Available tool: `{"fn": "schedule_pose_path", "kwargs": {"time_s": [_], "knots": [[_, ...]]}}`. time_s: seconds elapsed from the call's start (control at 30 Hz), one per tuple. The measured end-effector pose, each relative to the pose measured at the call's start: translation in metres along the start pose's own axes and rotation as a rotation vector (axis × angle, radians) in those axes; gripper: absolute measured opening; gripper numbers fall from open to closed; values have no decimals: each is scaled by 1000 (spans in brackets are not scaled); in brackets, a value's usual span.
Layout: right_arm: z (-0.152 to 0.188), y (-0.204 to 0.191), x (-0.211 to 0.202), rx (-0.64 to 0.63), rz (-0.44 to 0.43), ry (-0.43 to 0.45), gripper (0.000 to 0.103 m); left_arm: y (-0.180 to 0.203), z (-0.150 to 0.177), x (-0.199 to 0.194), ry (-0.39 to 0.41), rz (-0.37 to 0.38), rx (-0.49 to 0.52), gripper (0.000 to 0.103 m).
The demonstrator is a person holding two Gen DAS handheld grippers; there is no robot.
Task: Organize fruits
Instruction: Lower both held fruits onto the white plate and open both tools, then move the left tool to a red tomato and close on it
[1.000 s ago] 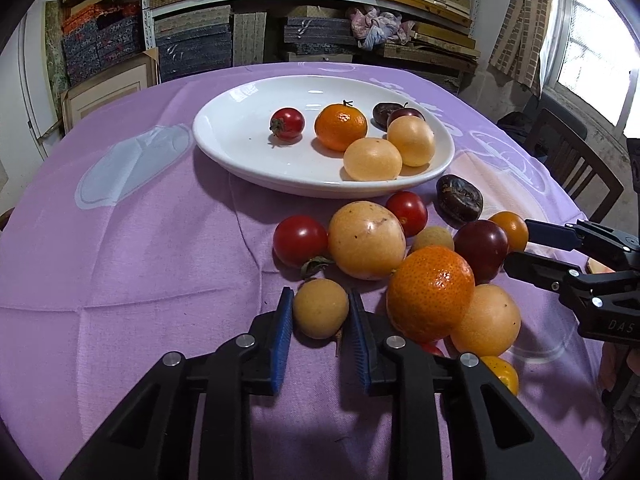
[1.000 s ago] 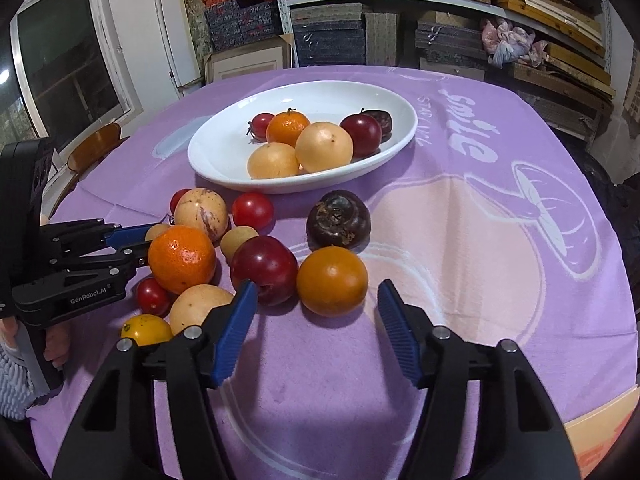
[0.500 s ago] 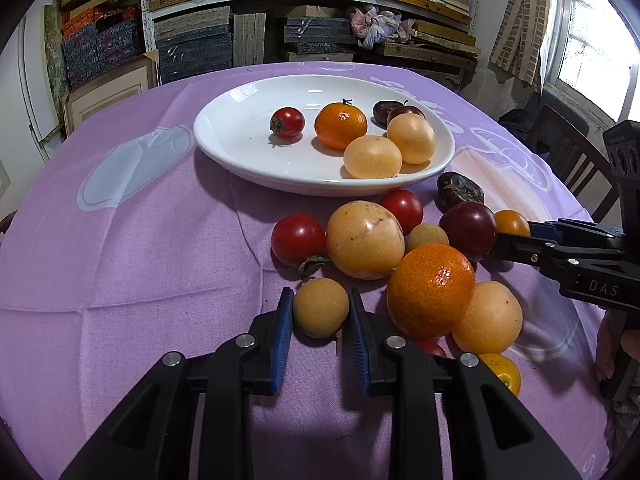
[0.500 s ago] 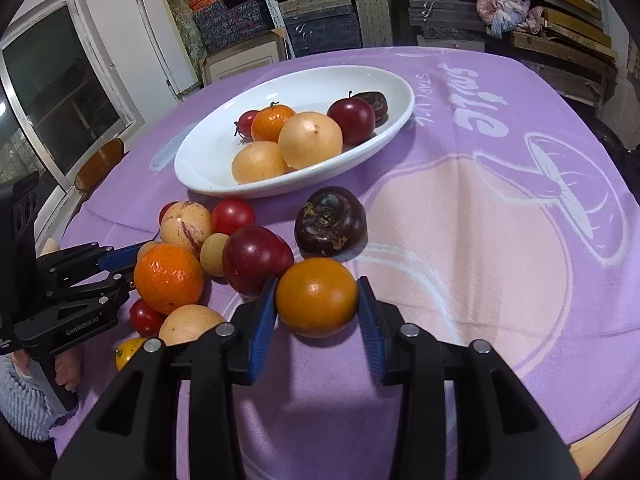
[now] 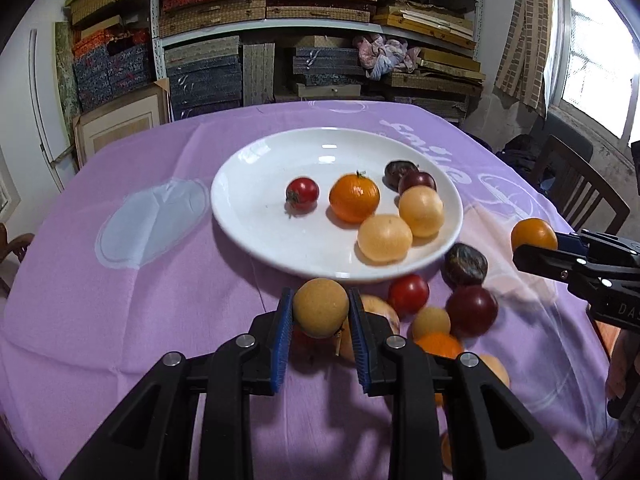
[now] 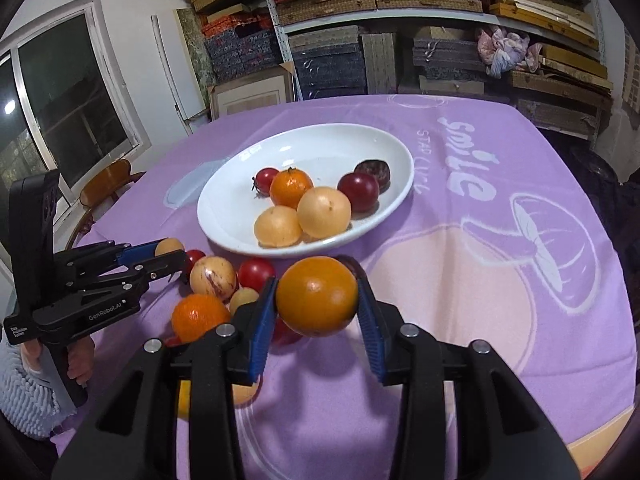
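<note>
My left gripper (image 5: 320,316) is shut on a small tan round fruit (image 5: 320,307) and holds it above the loose fruit pile, just short of the white plate (image 5: 248,216). My right gripper (image 6: 317,300) is shut on an orange round fruit (image 6: 317,295), lifted off the cloth in front of the plate (image 6: 394,196). The plate holds several fruits: a cherry tomato (image 5: 302,192), a tangerine (image 5: 354,197), two pale yellow fruits and two dark ones. Loose fruits (image 5: 471,310) lie on the purple cloth near the plate's front edge.
The round table has a purple cloth (image 5: 120,300). Wooden chairs stand at the right (image 5: 576,184) and the left (image 6: 104,184). Shelves of stacked boxes (image 5: 312,40) fill the back wall. The left gripper's body also shows in the right wrist view (image 6: 80,288).
Both grippers have lifted their fruits off the cloth and moved toward the plate. The right gripper, open one second ago, has closed on the orange fruit.
</note>
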State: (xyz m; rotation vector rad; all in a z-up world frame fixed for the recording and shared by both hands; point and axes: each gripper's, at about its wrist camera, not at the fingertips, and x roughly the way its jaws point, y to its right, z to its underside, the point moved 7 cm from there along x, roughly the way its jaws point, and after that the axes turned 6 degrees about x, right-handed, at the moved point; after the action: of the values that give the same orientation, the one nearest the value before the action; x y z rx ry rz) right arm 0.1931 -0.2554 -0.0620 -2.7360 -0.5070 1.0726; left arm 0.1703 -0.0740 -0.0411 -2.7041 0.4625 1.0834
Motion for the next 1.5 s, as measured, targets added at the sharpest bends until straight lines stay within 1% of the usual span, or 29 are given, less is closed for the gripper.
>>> {"fn": "schedule_pose_path", "kwargs": {"time_s": [0.13, 0.23, 0.4, 0.47, 0.53, 0.6, 0.63, 0.67, 0.7, 0.73, 0.8, 0.87, 0.9, 0.93, 0.97, 1.0, 1.07, 1.17, 1.2, 1.27, 1.33, 1.43, 1.5], "knots": [[-36, -4, 21, -8, 20, 1, 38, -10, -33, 24, -17, -7, -24, 27], [-63, -1, 44, 12, 27, -4, 38, -17, -44, 44, -43, -26, -37, 27], [-97, -3, 93, 8, 52, -50, 38, -26, -44, 70, -87, -29, -60, 27], [-103, -5, 112, 3, 62, -75, 38, -28, -42, 79, -103, -24, -65, 27], [-105, -5, 130, 6, 72, -102, 39, -30, -41, 82, -96, -45, -59, 27], [-106, -1, 138, 22, 74, -98, 40, -31, -41, 82, -97, -40, -59, 27], [-106, 1, 138, 32, 68, -98, 46, -31, -41, 82, -97, -37, -63, 28], [-106, 3, 136, 45, 64, -88, 49, -32, -40, 81, -97, -39, -64, 28], [-104, 6, 131, 54, 62, -72, 55, -33, -40, 81, -96, -41, -64, 28], [-103, 9, 123, 62, 61, -55, 58, -34, -39, 79, -95, -41, -65, 28], [-100, 14, 103, 74, 44, -26, 59, -37, -37, 73, -90, -43, -76, 29], [-90, 20, 74, 91, 33, 13, 69, -39, -35, 60, -69, -42, -74, 29], [-83, 22, 58, 102, 28, 40, 82, -40, -33, 51, -55, -47, -67, 29], [-75, 24, 42, 112, 27, 65, 93, -41, -31, 41, -40, -52, -60, 31], [-66, 28, 26, 120, 26, 92, 96, -42, -28, 32, -32, -64, -54, 46], [-56, 31, 11, 129, 23, 119, 96, -42, -23, 23, -22, -81, -50, 66], [-34, 37, -11, 154, 18, 145, 97, -43, -13, 6, 13, -119, -41, 83], [-2, 52, -34, 225, -2, 207, 99, -43, 5, -9, 32, -130, -47, 86], [7, 58, -37, 248, -2, 212, 99, -45, 9, -10, 31, -138, -58, 90], [18, 66, -35, 278, -3, 193, 99, -51, 16, -10, 33, -178, -85, 97], [20, 72, -34, 294, -3, 182, 99, -60, 23, -6, 25, -203, -107, 97], [20, 73, -33, 304, -13, 181, 99, -64, 27, 0, 5, -173, -137, 97], [19, 72, -32, 297, -8, 181, 99, -62, 28, 2, 5, -159, -133, 97]]}}
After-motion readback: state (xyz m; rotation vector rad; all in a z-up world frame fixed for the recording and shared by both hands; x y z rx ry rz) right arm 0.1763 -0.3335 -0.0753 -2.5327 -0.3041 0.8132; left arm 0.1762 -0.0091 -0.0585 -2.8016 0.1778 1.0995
